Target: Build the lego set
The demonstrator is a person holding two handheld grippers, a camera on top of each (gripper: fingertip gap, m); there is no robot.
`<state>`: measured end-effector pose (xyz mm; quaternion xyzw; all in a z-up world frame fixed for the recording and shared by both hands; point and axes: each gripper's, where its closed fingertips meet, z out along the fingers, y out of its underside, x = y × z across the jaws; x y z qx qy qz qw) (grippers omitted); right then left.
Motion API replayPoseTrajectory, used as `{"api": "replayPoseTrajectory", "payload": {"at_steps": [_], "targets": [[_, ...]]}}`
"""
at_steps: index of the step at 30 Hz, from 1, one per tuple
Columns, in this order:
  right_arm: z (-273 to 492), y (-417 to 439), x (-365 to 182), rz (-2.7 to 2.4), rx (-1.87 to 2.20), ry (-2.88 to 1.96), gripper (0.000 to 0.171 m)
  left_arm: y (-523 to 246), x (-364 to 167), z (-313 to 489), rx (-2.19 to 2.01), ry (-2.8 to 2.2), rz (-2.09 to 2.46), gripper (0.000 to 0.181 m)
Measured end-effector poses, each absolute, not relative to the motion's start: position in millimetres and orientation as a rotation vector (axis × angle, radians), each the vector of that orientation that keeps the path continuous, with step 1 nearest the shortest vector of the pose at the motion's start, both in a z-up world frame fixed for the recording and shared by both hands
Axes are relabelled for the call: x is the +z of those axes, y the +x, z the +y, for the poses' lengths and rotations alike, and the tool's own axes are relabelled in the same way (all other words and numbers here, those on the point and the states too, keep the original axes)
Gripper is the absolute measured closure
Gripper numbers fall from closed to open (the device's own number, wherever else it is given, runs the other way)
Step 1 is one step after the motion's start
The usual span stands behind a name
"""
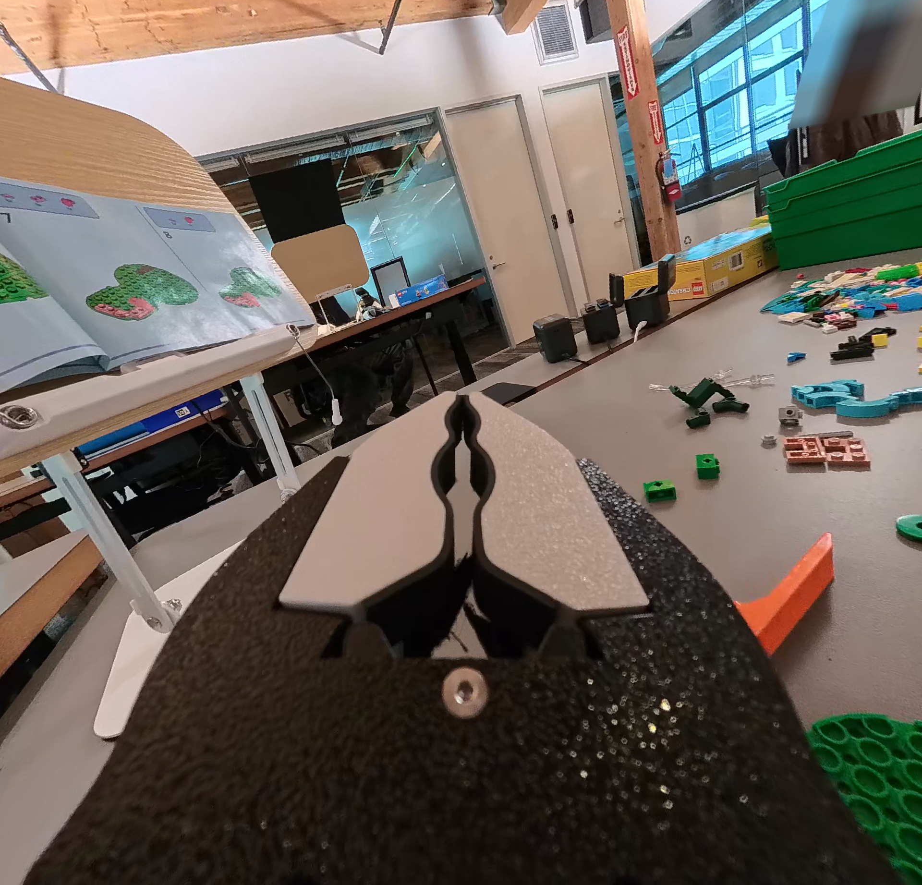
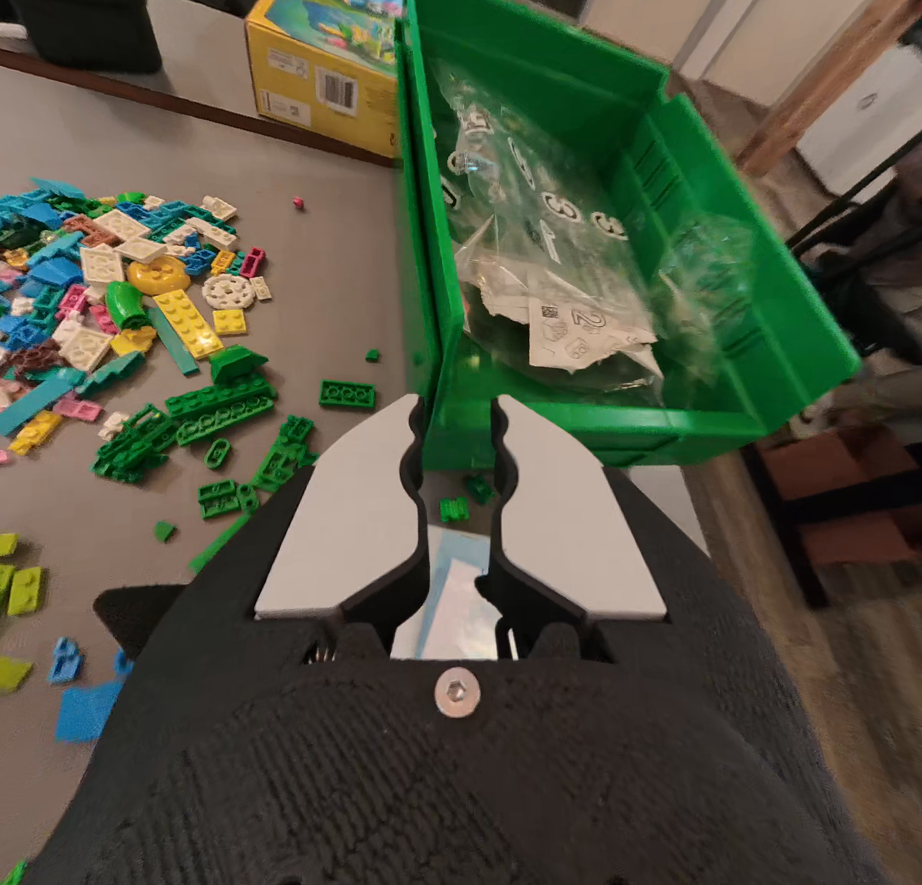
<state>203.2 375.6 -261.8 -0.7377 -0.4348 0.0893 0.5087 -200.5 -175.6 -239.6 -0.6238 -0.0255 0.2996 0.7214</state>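
My left gripper (image 1: 464,404) is shut and empty, raised above the grey table (image 1: 648,537) and pointing out past its far edge. An open instruction booklet (image 1: 139,282) rests on a stand at the left. A green studded plate (image 1: 878,791) shows at the lower right, beside an orange brick separator (image 1: 793,596). My right gripper (image 2: 458,402) is open and empty, above the near wall of a green bin (image 2: 748,282). Two small green pieces (image 2: 454,508) lie on the table between its fingers. Loose green bricks (image 2: 219,407) and a mixed coloured pile (image 2: 115,282) lie to its left.
Pink plates (image 1: 828,449), two small green bricks (image 1: 708,466), dark green parts (image 1: 708,394) and teal curved pieces (image 1: 848,397) lie on the table at the right. The bin holds clear plastic bags (image 2: 559,262). A yellow set box (image 2: 324,63) stands behind the pile. Black chargers (image 1: 598,319) stand along the far edge. About 70 cm separates my left fingertips from my right. From the left gripper's tips to the orange brick separator (image 1: 793,596) is close to 12 cm.
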Motion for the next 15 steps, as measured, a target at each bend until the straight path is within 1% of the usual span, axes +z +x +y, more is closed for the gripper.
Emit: {"api": "replayPoseTrajectory", "payload": {"at_steps": [1, 3, 6, 11, 15], "targets": [[367.5, 208.3, -263.3, -1.079, 0.207, -1.769, 0.151, -200.7, -239.7, -175.5, 0.663, -1.378, -0.057, 0.181], [350.8, 215.9, -286.7, -1.212, 0.212, -1.842, 0.157, -200.7, -239.8, -174.7, 0.664, -1.379, -0.055, 0.181], [344.2, 221.4, -322.9, -1.332, 0.188, -1.962, 0.154, -200.1, -240.2, -173.7, 0.662, -1.381, -0.048, 0.181], [348.6, 207.2, -341.7, -1.333, 0.295, -2.064, 0.146, -200.0, -239.6, -174.4, 0.659, -1.376, -0.05, 0.181], [353.4, 203.8, -356.4, -1.383, 0.293, -2.138, 0.146, -199.7, -240.0, -174.1, 0.661, -1.379, -0.047, 0.181]]}}
